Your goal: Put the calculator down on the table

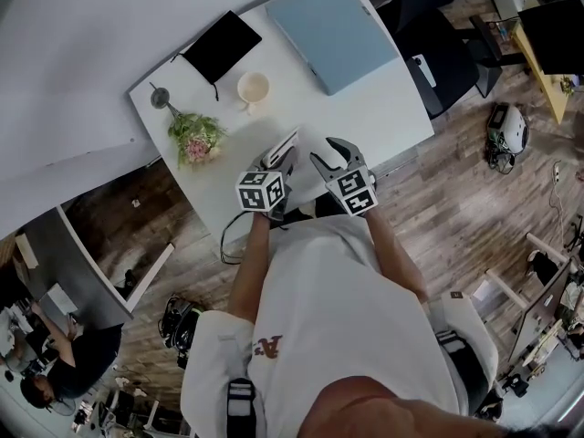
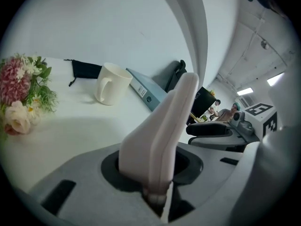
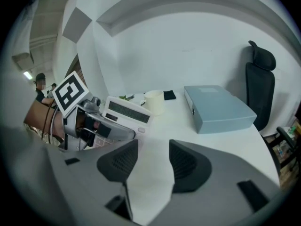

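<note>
In the head view, on the near side of the cup (image 1: 253, 88), the calculator (image 1: 290, 138) shows only one edge; the left gripper (image 1: 283, 161) covers the rest. In the left gripper view, the flowers (image 2: 23, 95) left of the cup are cut by the frame, and the folder (image 2: 143, 91) behind the cup vanishes behind the calculator.

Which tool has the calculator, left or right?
The left tool: its jaws are clamped on the white calculator. The right tool is open, with nothing between its jaws.
</note>
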